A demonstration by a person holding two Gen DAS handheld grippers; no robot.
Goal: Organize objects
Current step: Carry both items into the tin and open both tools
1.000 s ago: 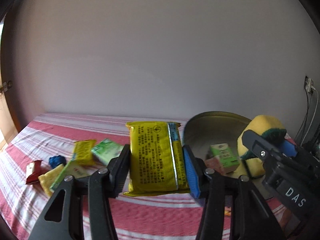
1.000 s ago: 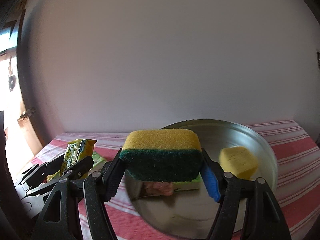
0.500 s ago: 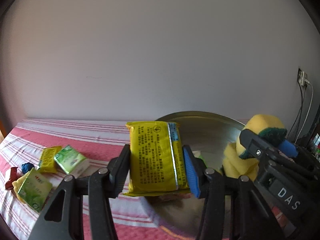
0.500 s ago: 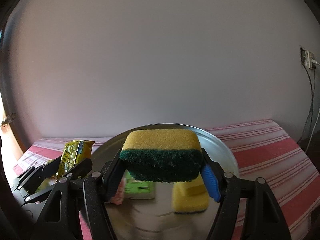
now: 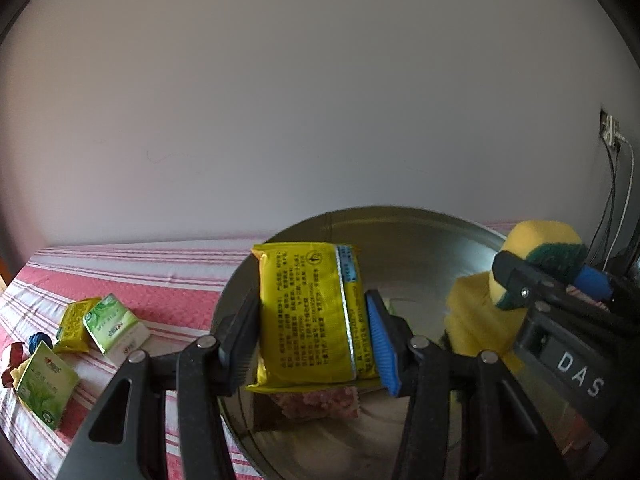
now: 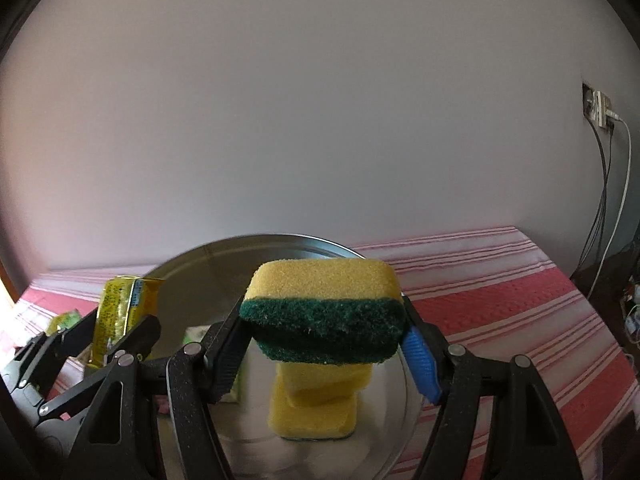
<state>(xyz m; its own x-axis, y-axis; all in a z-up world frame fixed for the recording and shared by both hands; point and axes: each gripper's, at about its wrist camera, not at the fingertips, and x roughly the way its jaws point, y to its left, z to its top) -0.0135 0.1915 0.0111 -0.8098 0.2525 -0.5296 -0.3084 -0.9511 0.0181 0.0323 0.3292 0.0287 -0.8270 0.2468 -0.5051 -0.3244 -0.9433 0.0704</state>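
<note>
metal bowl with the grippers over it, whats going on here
A person is tidying items into the metal bowl with two hand-held grippers. The left hand-held gripper grips a yellow packet over the bowl; the right hand-held gripper holds a sponge above it. Two yellow sponges and a pink packet already lie in the bowl. Green packs and other small items wait on the striped cloth.

The yellow packet (image 5: 316,312) hides most of a pink item (image 5: 320,400) in the metal bowl (image 5: 400,232), whose near rim is cut off, and the packet's print is too small to read.
</note>
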